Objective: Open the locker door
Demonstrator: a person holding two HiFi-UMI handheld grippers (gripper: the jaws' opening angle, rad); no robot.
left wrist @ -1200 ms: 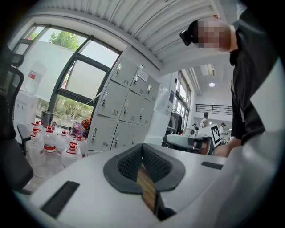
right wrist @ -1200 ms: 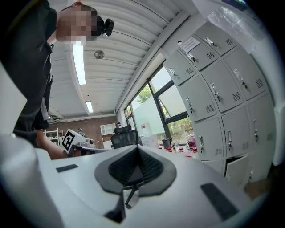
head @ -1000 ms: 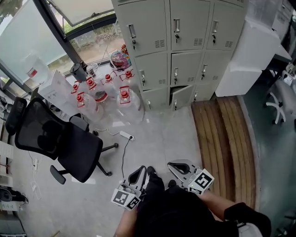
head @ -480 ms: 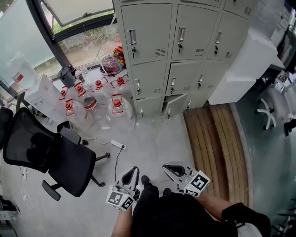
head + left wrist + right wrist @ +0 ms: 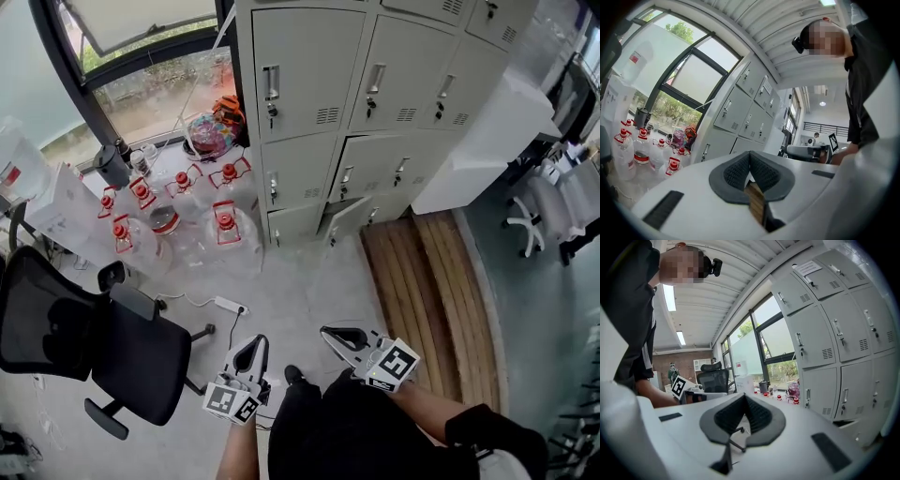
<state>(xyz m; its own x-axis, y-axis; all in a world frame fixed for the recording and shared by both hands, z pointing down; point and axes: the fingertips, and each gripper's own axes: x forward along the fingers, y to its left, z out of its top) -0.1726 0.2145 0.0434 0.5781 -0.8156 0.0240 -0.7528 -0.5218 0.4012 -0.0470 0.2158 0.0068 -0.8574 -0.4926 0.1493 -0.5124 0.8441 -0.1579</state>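
A bank of grey lockers (image 5: 375, 94) fills the top of the head view. Each door has an upright handle and a key lock. One bottom-row locker door (image 5: 343, 221) stands slightly ajar. Both grippers are low in that view, over the floor and well short of the lockers. My left gripper (image 5: 253, 341) is shut with nothing in it, and my right gripper (image 5: 328, 333) is shut and empty too. In the left gripper view the pads (image 5: 740, 169) meet, with the lockers (image 5: 740, 112) beyond. The right gripper view shows closed pads (image 5: 757, 414) and the lockers (image 5: 825, 333) at right.
A black office chair (image 5: 84, 337) stands at left. Several water bottles with red caps (image 5: 169, 202) crowd the floor by the window. A power strip (image 5: 228, 306) lies on the floor. Wooden planks (image 5: 422, 300) lie at right, below a white cabinet (image 5: 478, 141).
The person has walked towards the lockers, which now look larger and nearer. Both grippers came along, still shut. The chair has slid towards the left edge.
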